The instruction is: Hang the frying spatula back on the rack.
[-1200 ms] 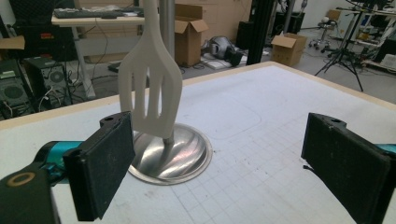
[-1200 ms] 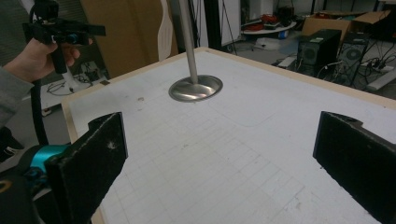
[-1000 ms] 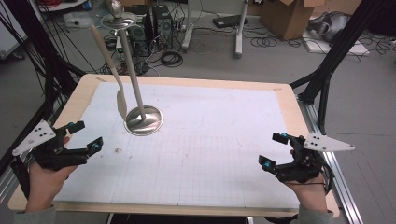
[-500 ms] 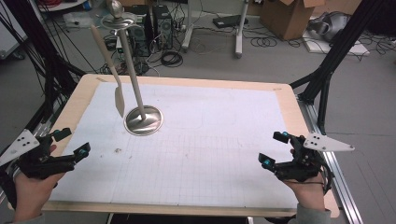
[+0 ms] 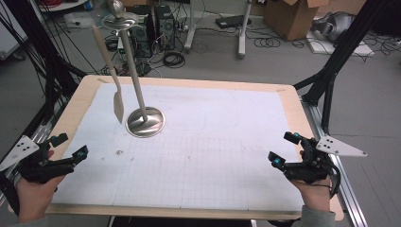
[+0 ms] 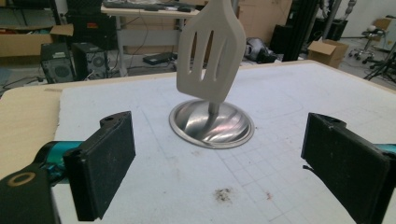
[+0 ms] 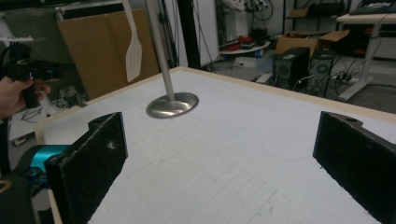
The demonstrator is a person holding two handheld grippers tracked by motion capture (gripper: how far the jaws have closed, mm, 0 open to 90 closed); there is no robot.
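In the high view, the pale beige slotted spatula (image 5: 112, 80) hangs blade-down from the top of a polished steel stand with a round dished base (image 5: 145, 121), its long axis close to vertical and leaning a little, at the far left of the white gridded counter (image 5: 227, 142). The left gripper (image 5: 56, 151) sits at the near left edge, jaws spread wide and holding nothing; the spatula lies ahead of it and slightly to its right. The right gripper (image 5: 283, 149) rests at the near right edge, also wide and empty, and well apart from the stand, so the left hand is the nearer one for a reach. In the left gripper view, the spatula blade (image 6: 211, 51) hangs almost centred between the open jaws, above the steel base (image 6: 212, 123). In the right gripper view, the stand and spatula (image 7: 133, 51) stand far off to the upper left. Compared with a second ago, the left gripper has drawn back toward the near left corner, while the right has hardly moved.
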